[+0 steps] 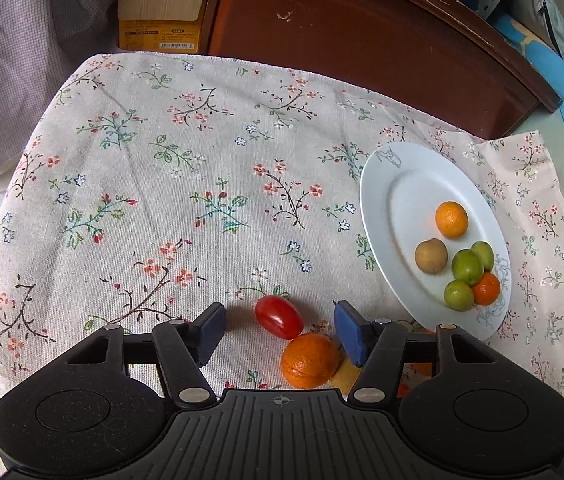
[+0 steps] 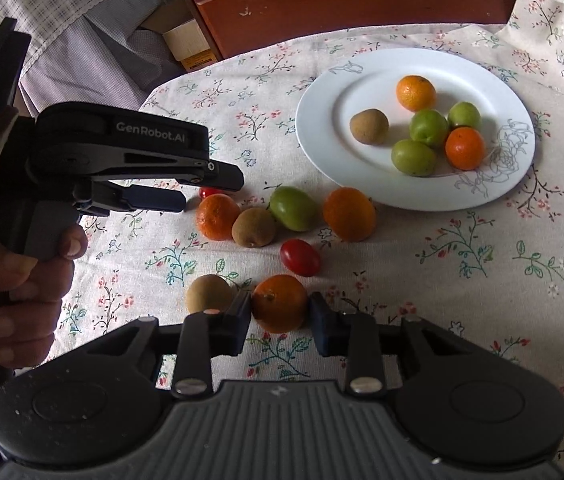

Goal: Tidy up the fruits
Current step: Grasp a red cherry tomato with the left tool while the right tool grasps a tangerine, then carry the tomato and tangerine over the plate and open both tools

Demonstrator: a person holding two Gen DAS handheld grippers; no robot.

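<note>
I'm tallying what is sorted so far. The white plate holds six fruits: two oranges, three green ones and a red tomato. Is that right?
Not quite. The sixth fruit on the white plate is a brown fruit, not a red tomato; the right wrist view shows it. The two oranges and three green fruits are right.

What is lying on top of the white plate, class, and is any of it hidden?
The white plate holds six fruits: two oranges, three green fruits and one brown fruit. All six show; only the plate surface beneath them and parts of the clustered fruits are covered.
</note>
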